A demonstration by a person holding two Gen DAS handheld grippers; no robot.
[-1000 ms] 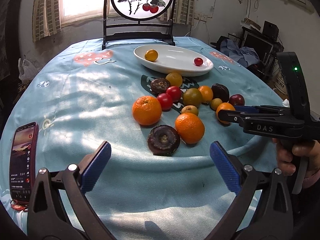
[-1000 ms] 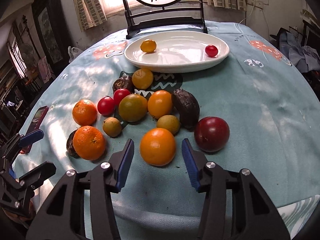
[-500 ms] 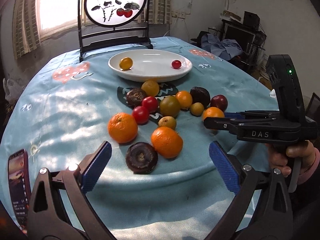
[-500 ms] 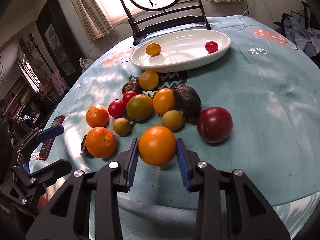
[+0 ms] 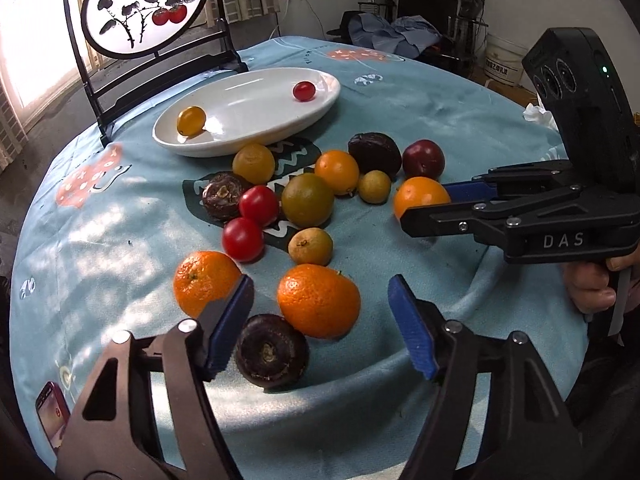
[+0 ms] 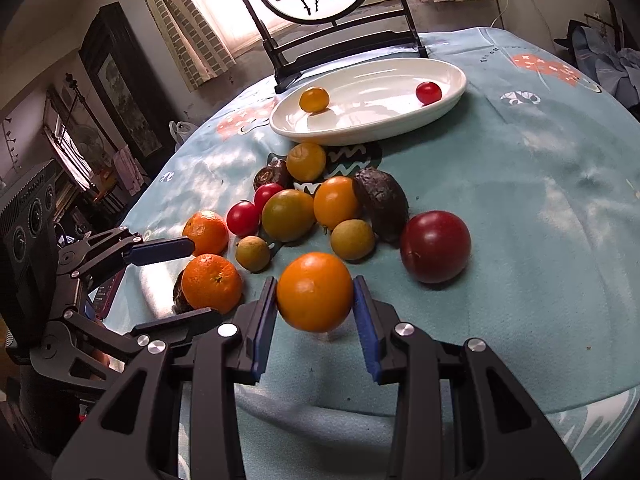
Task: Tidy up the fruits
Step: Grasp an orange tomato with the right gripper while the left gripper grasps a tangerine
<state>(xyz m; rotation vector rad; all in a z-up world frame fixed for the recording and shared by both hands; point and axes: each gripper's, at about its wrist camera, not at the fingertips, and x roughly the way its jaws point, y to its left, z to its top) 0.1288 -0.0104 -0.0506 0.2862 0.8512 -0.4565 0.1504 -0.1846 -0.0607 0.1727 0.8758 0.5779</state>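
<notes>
My right gripper is shut on a smooth orange fruit and holds it just above the blue cloth; it also shows in the left wrist view. My left gripper is open, its pads either side of a mandarin and a dark brown mangosteen. A second mandarin sits left of the left pad. A white oval plate at the back holds a yellow tomato and a red cherry tomato.
Several more fruits lie clustered mid-table: two red tomatoes, a green-orange citrus, a dark plum, a passion fruit. A framed round painting stands behind the plate. A phone lies near the left table edge.
My right gripper closed on the orange fruit and lifted it slightly. My left gripper moved forward over the mandarin and mangosteen, its jaws narrower.
</notes>
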